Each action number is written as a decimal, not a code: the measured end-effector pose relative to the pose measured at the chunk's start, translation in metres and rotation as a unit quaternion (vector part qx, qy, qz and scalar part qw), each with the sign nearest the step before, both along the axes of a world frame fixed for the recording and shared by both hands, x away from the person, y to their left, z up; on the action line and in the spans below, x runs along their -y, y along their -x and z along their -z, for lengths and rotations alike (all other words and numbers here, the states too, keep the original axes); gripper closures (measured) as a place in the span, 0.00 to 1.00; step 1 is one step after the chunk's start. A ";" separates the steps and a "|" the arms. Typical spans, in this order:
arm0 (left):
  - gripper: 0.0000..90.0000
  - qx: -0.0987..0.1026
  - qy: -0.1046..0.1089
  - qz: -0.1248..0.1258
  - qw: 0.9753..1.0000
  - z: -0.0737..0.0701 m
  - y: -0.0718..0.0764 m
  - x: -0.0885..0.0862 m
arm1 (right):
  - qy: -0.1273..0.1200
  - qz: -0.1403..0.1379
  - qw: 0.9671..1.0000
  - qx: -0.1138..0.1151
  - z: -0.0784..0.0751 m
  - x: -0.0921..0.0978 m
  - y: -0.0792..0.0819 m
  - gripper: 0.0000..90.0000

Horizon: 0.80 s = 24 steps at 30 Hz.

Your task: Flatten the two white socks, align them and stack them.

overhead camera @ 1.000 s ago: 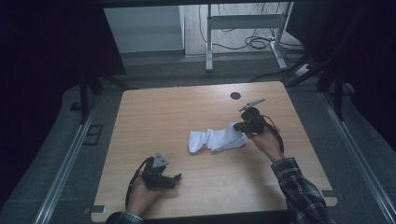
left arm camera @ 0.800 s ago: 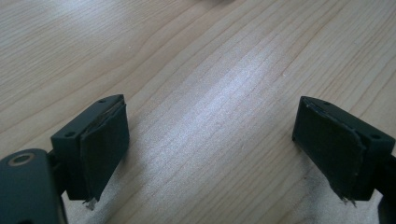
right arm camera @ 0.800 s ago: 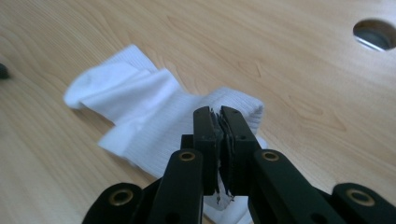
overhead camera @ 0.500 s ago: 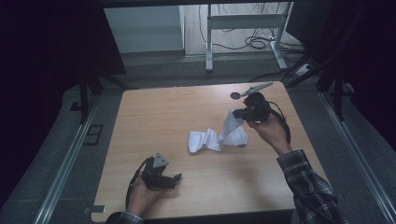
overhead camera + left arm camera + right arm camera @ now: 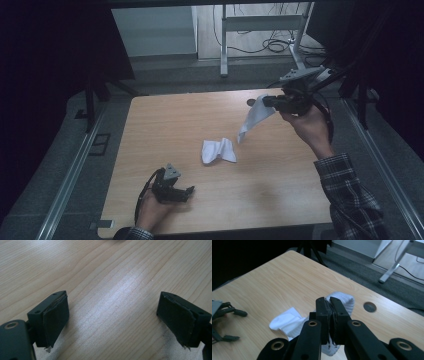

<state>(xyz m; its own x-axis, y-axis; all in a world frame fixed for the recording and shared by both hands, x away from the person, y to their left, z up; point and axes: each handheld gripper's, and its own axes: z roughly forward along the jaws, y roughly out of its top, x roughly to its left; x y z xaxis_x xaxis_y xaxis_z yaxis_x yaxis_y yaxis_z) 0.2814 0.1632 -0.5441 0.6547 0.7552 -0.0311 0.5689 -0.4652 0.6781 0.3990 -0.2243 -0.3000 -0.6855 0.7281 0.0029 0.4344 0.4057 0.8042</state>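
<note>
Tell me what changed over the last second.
The right gripper, shut on one white sock, rose and swung toward the table's far right corner, lifting that sock clear of the table. The other sock stayed crumpled mid-table. The left gripper stayed put near the front edge, fingers open.

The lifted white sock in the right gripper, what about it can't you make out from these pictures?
- Right gripper view: the right gripper is clamped on the lifted sock; its jaws and body hide the pinched part and the lower length.
- High view: the lifted sock is too small to tell cuff from toe.
- Left gripper view: the open left gripper faces bare table.
</note>
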 end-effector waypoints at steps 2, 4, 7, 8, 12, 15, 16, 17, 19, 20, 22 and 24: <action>0.12 0.001 0.001 -0.002 1.000 0.000 0.000 0.000 | 0.004 0.006 1.000 -0.009 0.009 0.009 -0.001 0.95; 0.12 0.002 0.002 -0.003 1.000 0.000 0.000 0.001 | 0.012 0.018 1.000 -0.023 0.027 0.021 -0.003 0.95; 0.12 0.000 0.001 -0.003 1.000 0.000 0.000 0.001 | 0.016 0.036 0.998 -0.048 0.054 0.038 -0.006 0.95; 0.12 0.000 0.002 -0.003 1.000 0.000 0.000 0.001 | 0.020 0.043 0.997 -0.055 0.063 0.043 -0.006 0.95; 0.12 0.000 0.002 -0.003 1.000 0.000 0.000 0.001 | 0.028 0.067 0.994 -0.079 0.094 0.064 -0.008 0.95; 0.12 0.001 0.002 -0.004 1.000 0.000 0.000 0.001 | 0.048 0.082 0.992 -0.088 0.116 0.080 -0.006 0.94; 0.12 0.001 0.002 -0.005 1.000 0.000 0.000 0.001 | 0.054 0.091 0.990 -0.091 0.124 0.086 -0.004 0.94; 0.12 0.001 0.002 -0.006 1.000 0.000 0.000 0.001 | 0.056 0.097 0.989 -0.094 0.131 0.092 -0.003 0.94; 0.12 0.000 0.001 -0.008 1.000 0.000 0.000 0.001 | 0.057 0.105 0.988 -0.103 0.144 0.102 -0.001 0.94; 0.12 0.000 0.001 -0.009 1.000 0.000 0.000 0.002 | 0.059 0.111 0.986 -0.108 0.151 0.107 0.000 0.94; 0.12 0.000 0.001 -0.012 1.000 0.000 -0.001 0.002 | 0.062 0.120 0.984 -0.116 0.165 0.116 0.002 0.94; 0.12 -0.001 0.001 -0.015 1.000 0.000 -0.001 0.003 | 0.061 0.125 0.982 -0.125 0.180 0.125 0.004 0.93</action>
<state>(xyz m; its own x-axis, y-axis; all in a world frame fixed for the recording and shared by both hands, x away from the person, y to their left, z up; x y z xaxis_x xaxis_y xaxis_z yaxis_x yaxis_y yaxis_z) 0.2828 0.1604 -0.5441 0.6323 0.7740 -0.0343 0.5835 -0.4466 0.6783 0.3952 -0.3495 -0.4800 -0.4741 0.8790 0.0506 0.7108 0.3482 0.6111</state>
